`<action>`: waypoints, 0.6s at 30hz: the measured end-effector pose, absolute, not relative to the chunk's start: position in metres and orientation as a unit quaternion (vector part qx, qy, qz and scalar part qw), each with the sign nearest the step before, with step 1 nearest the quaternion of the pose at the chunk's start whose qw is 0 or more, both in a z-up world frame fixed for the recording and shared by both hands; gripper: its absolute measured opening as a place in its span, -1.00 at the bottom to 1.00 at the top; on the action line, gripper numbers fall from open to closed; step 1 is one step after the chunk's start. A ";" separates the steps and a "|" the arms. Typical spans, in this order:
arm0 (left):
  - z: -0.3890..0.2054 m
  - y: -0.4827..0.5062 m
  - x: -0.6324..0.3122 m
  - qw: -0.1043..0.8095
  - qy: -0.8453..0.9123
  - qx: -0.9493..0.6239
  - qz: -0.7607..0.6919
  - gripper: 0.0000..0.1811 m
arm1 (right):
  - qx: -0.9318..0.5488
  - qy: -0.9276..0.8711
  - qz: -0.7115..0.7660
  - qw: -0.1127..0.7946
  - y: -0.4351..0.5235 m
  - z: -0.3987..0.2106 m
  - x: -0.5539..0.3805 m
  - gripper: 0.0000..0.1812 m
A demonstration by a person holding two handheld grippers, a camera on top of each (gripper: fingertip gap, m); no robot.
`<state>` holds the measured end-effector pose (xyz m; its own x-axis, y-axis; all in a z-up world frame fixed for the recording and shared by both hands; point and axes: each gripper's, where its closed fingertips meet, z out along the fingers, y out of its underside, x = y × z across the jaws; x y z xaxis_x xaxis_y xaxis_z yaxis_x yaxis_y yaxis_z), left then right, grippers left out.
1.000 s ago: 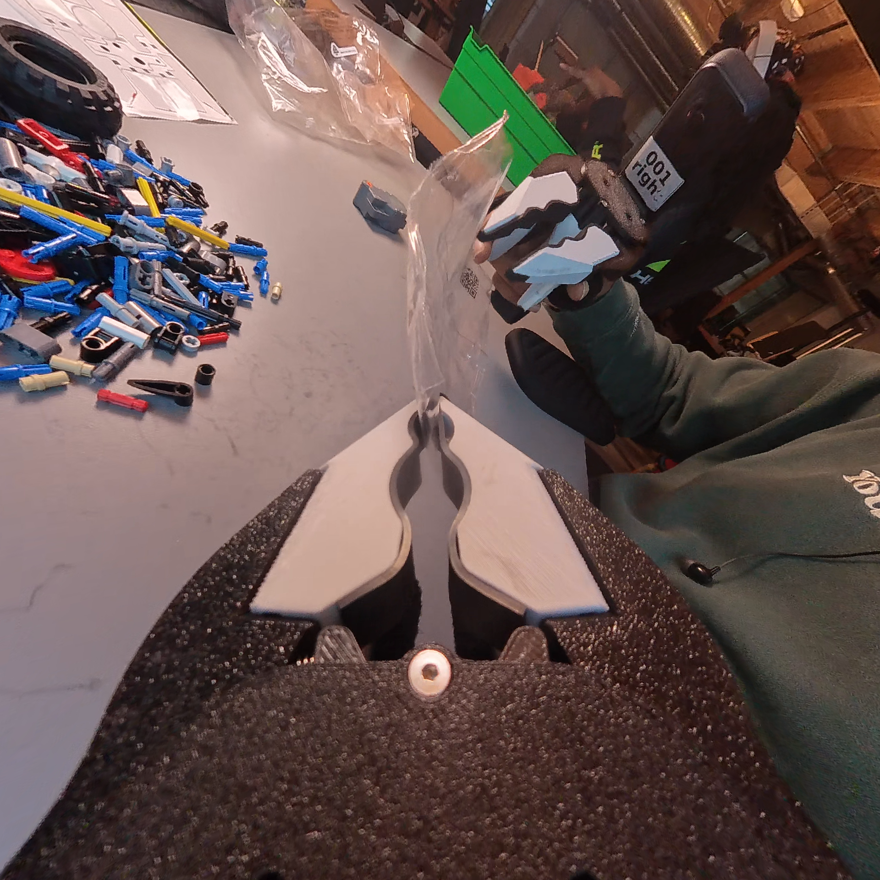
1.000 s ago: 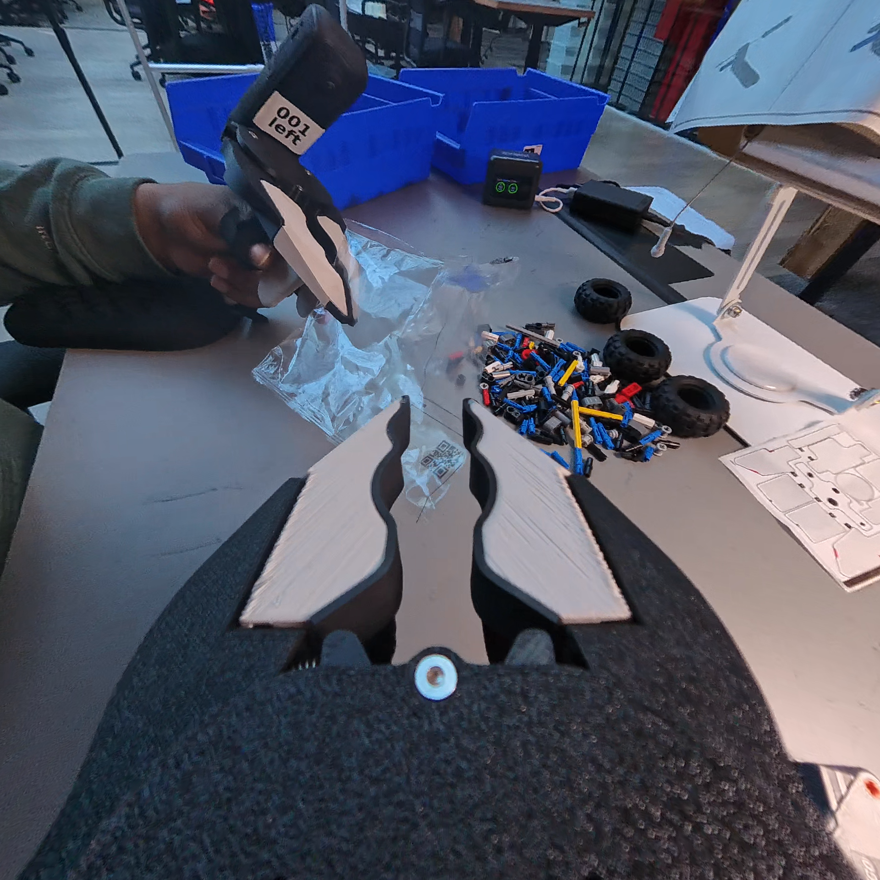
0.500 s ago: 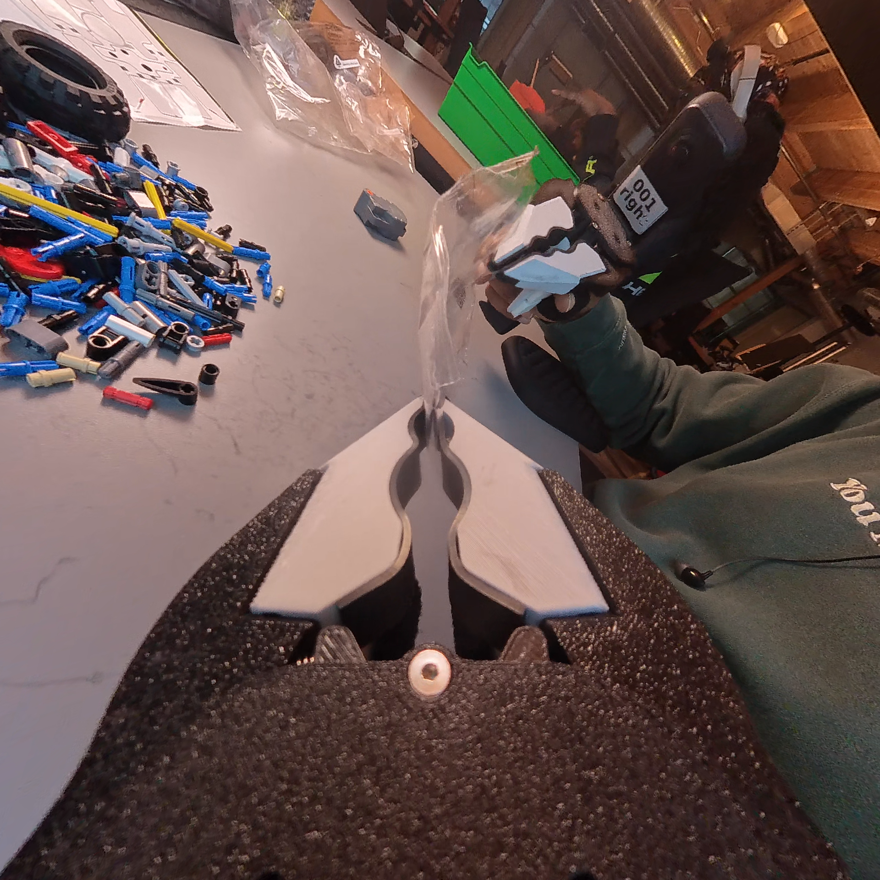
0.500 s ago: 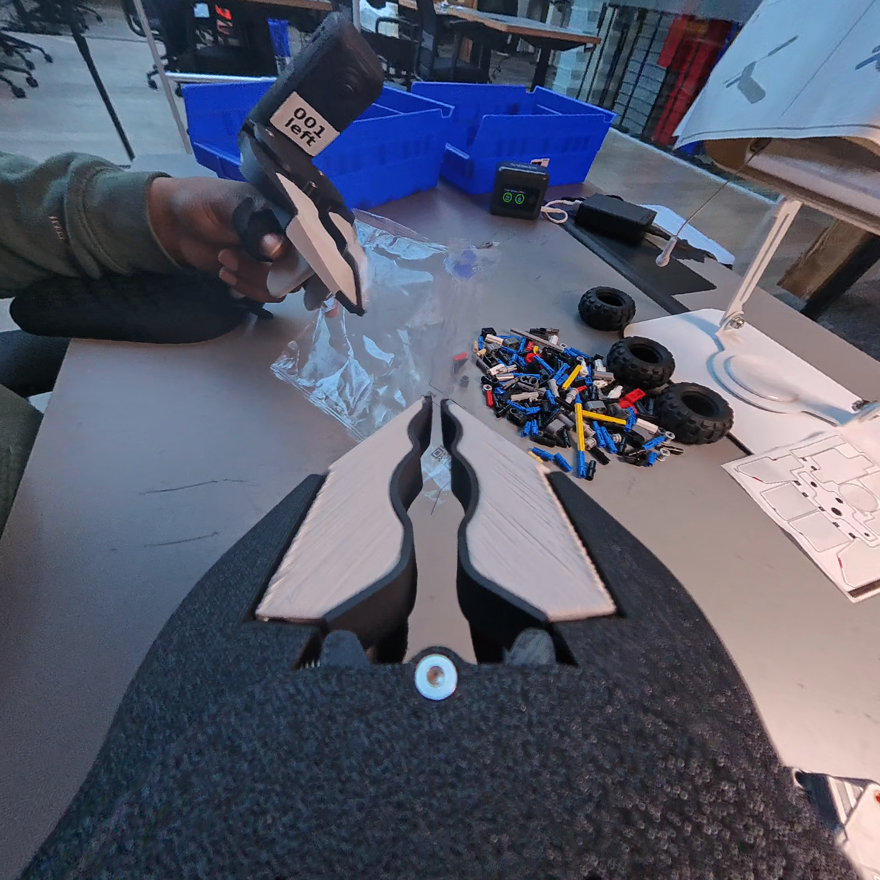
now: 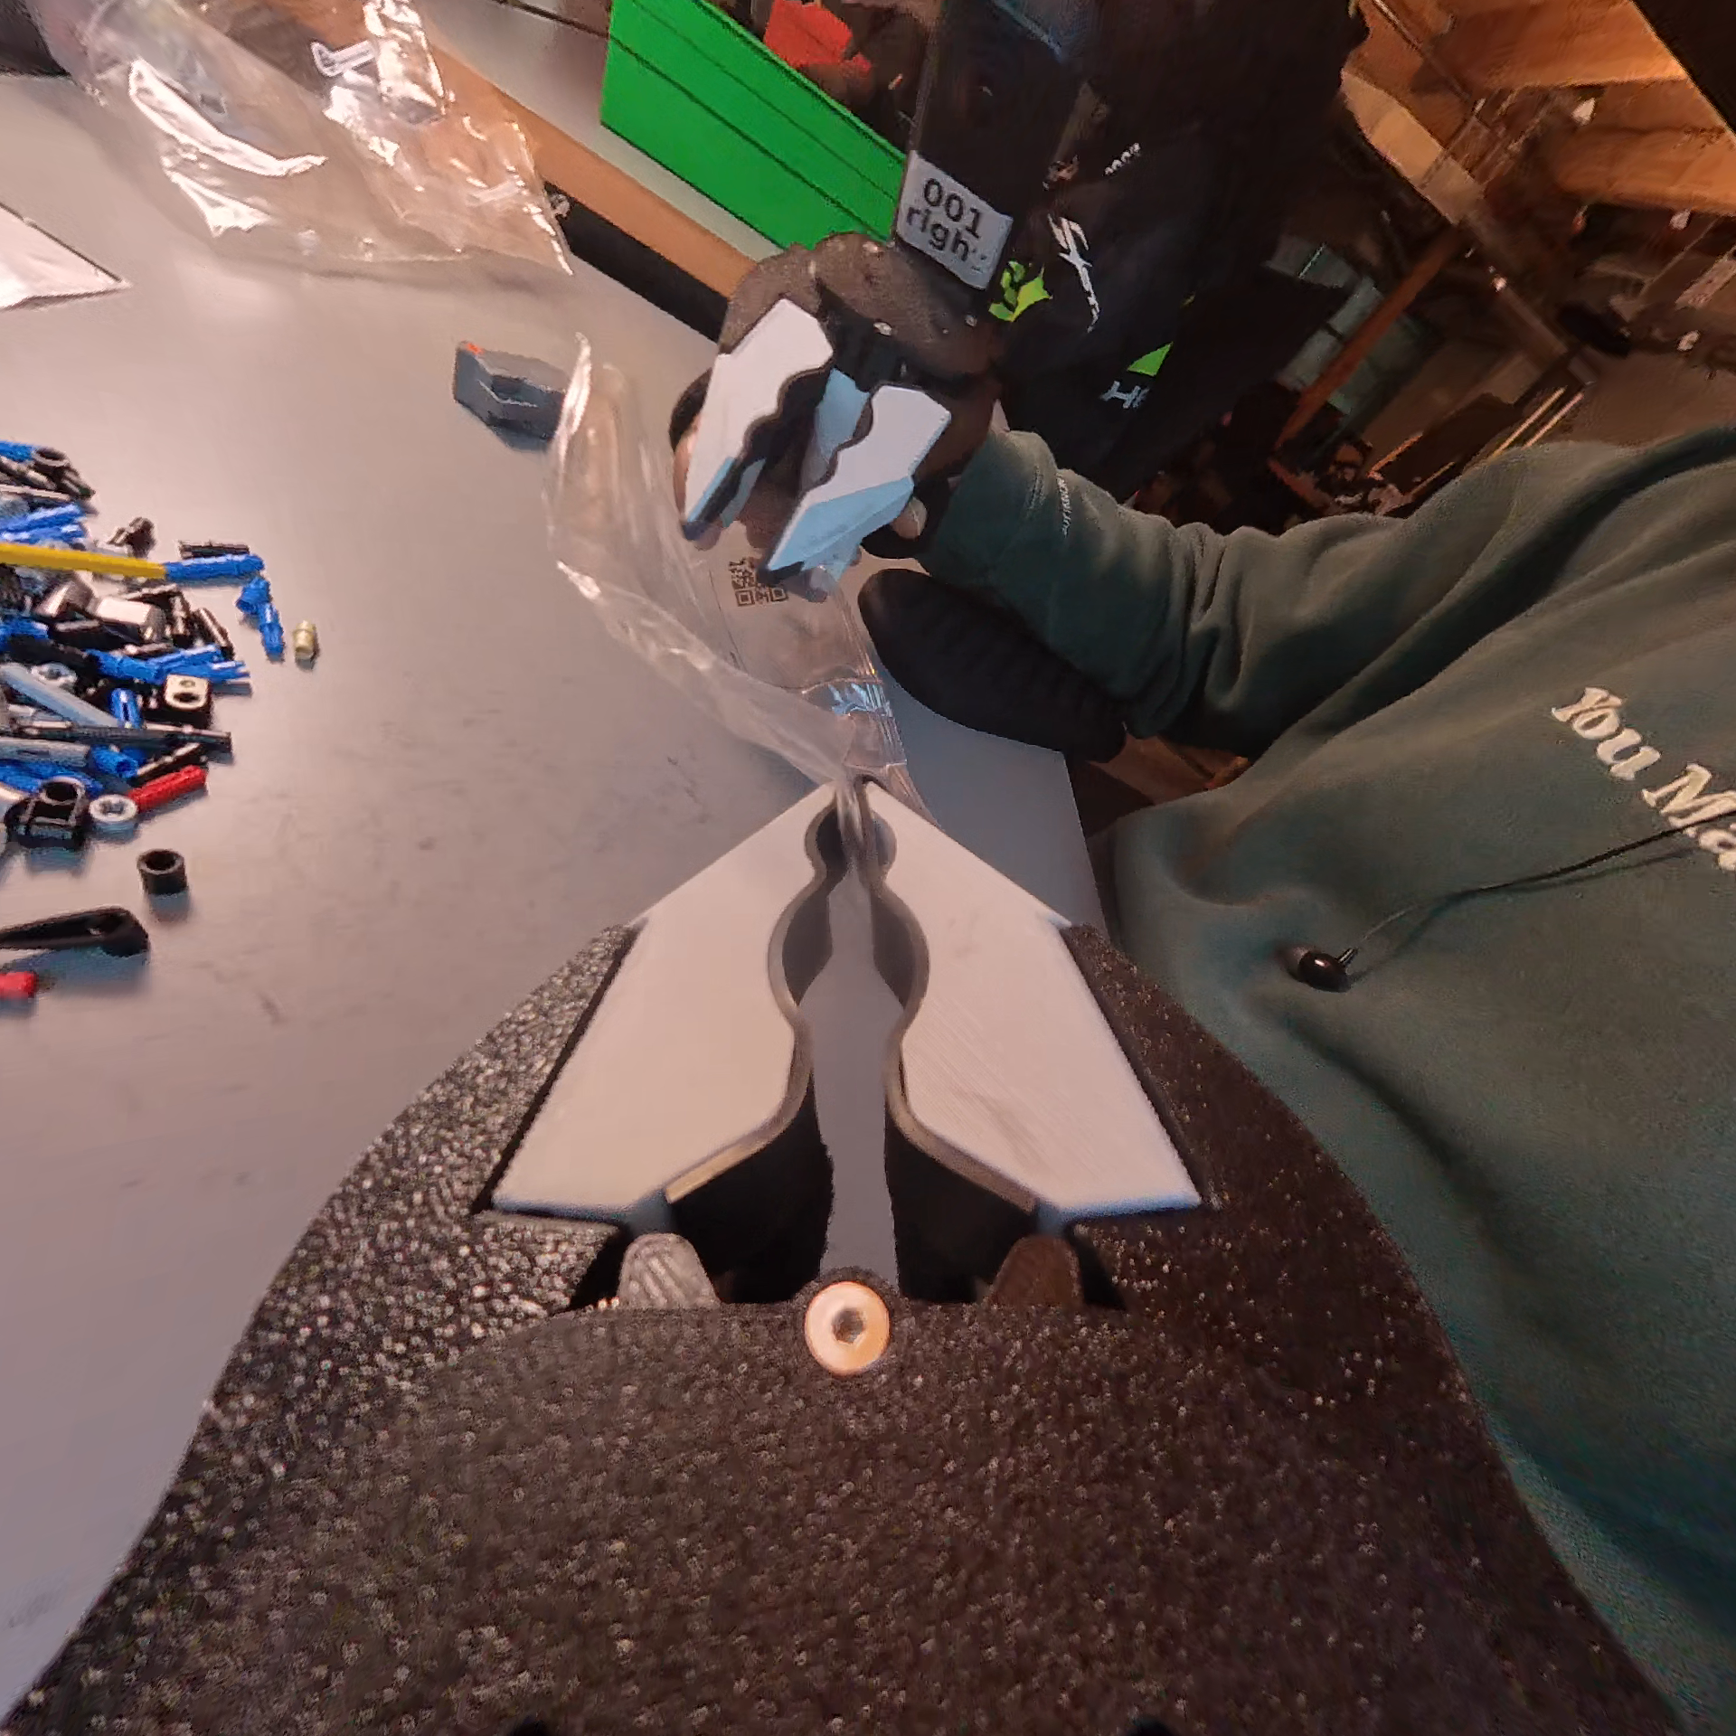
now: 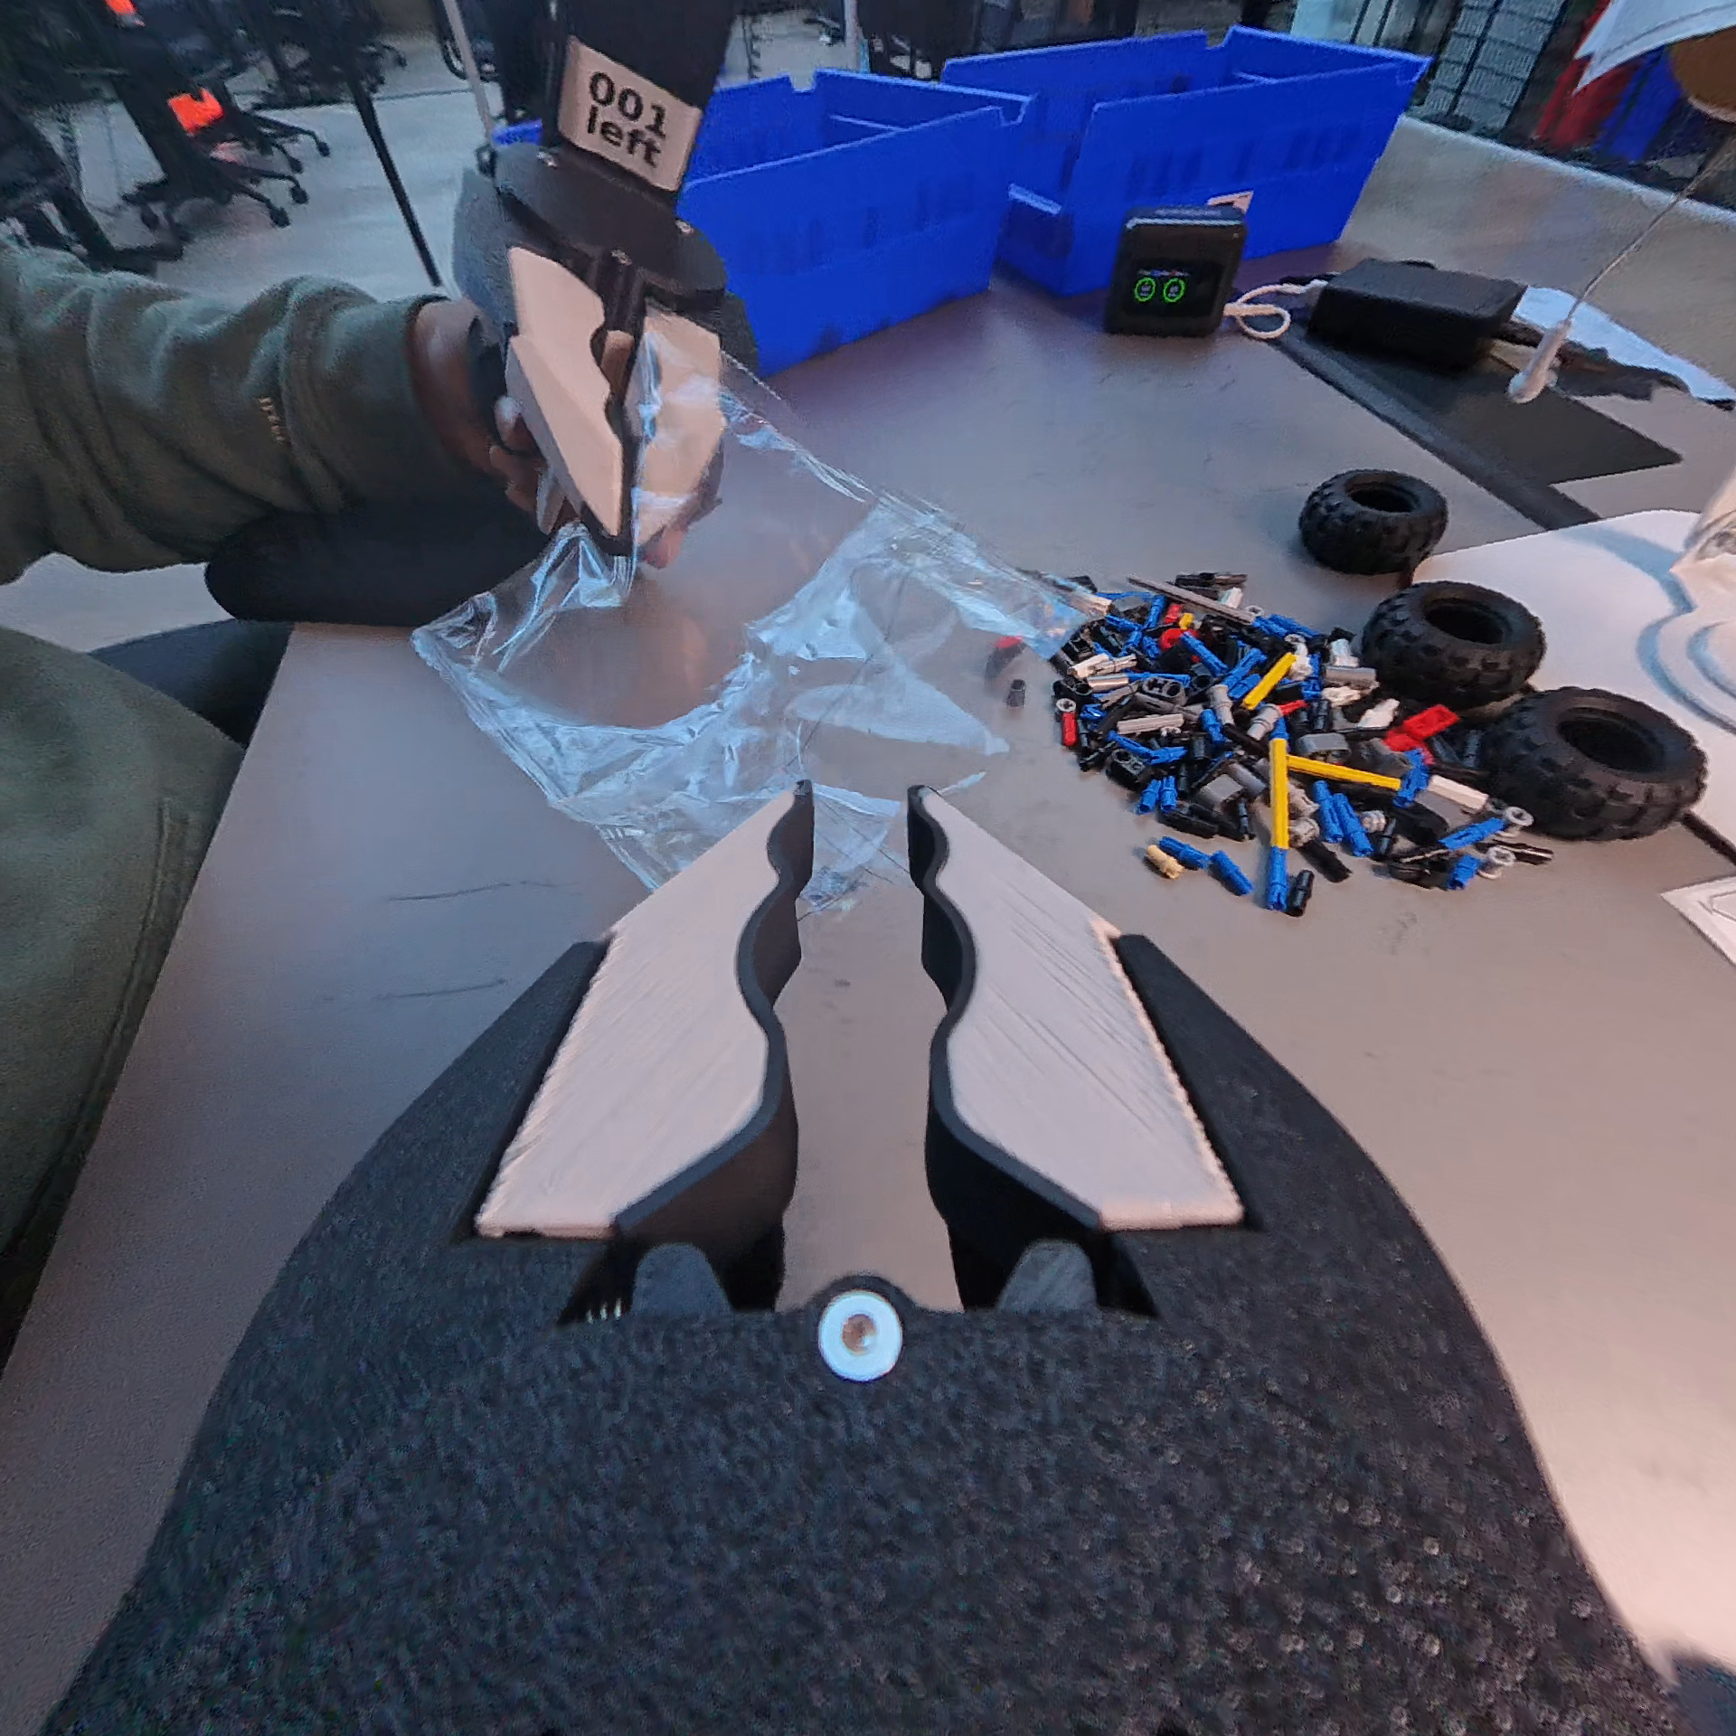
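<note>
Fingertips of the left claw (image 5: pixel 853 815) are pinched together on a corner of a clear plastic bag (image 6: pixel 714 676), which looks empty and sags from that grip over the grey desk (image 6: pixel 1080 451). Right claw (image 6: pixel 857 827) stands with its jaws apart, hovering just over the bag's near edge and gripping nothing. Beyond the bag lies a loose heap of small blue, black, grey and yellow construction-toy parts (image 6: pixel 1278 742), beside it three knobby black tyres (image 6: pixel 1451 643). Farther back stand blue bins (image 6: pixel 845 188) and a small black device with green lights (image 6: pixel 1170 272).
</note>
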<state>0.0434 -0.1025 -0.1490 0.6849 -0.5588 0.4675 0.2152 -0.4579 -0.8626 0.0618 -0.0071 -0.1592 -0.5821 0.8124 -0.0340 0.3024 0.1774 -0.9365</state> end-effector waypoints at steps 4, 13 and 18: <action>-0.141 -0.110 0.054 0.529 0.171 -0.747 -0.366 -1.00 | -0.401 -0.704 0.554 0.195 -0.007 -0.157 0.066 -0.80; -0.136 -0.109 0.054 0.561 0.193 -0.738 -0.322 -1.00 | -0.412 -0.682 0.590 0.132 -0.016 -0.156 0.073 -0.83; -0.129 -0.110 0.052 0.588 0.214 -0.725 -0.287 -1.00 | -0.429 -0.686 0.574 0.123 -0.012 -0.167 0.072 -0.92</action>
